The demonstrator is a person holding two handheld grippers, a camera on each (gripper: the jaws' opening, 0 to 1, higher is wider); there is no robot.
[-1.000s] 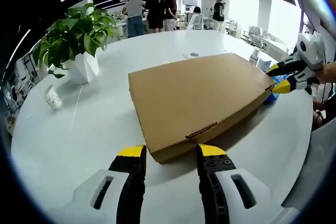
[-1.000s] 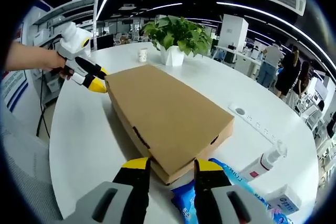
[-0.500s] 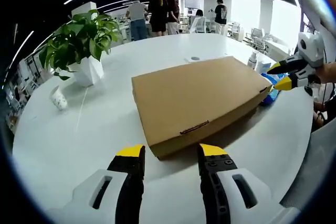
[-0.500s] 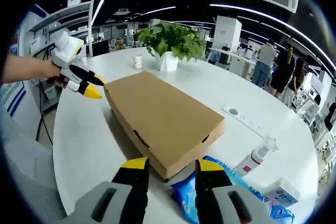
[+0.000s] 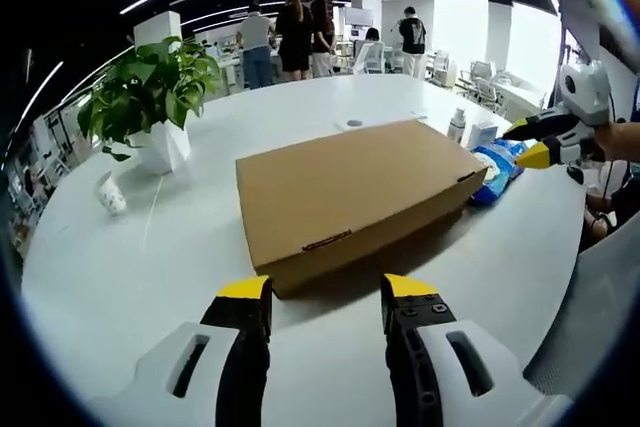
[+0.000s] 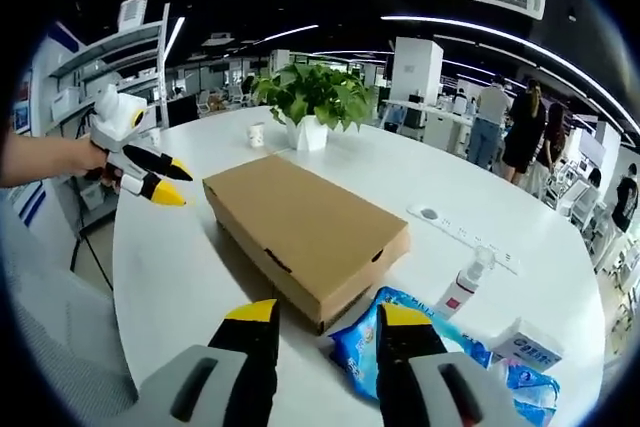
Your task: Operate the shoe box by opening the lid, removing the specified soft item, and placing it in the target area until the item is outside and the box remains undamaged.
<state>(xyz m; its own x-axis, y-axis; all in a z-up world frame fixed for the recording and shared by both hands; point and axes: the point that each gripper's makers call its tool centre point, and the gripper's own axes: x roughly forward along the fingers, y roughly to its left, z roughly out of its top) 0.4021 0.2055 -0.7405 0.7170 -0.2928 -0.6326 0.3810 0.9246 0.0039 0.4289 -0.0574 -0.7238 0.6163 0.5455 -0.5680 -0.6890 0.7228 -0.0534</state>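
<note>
Closed box (image 5: 352,197) lying flat on a white table (image 5: 120,277), both grippers hovering off its ends with nothing in them.

Left gripper view: a plant (image 5: 150,87) and a paper cup (image 5: 110,193) are sitting beyond the fingers to the left, a blue pack (image 5: 498,162) and a bottle (image 5: 457,126) beyond the box's far end, people standing far back. The left gripper (image 5: 325,292) is pointing at the box's near end, jaws spread wide and empty, tips just short of it. The right gripper (image 5: 535,142) is hanging open off the far corner, apart from it.

Right gripper view: the right gripper (image 6: 325,315) is hovering wide open and empty, the box (image 6: 305,232) just ahead between the tips, the pack (image 6: 375,342) lying by the right finger, the bottle (image 6: 465,282) and a small carton (image 6: 525,344) farther right. The left gripper (image 6: 150,177) is being held open off the far end.
</note>
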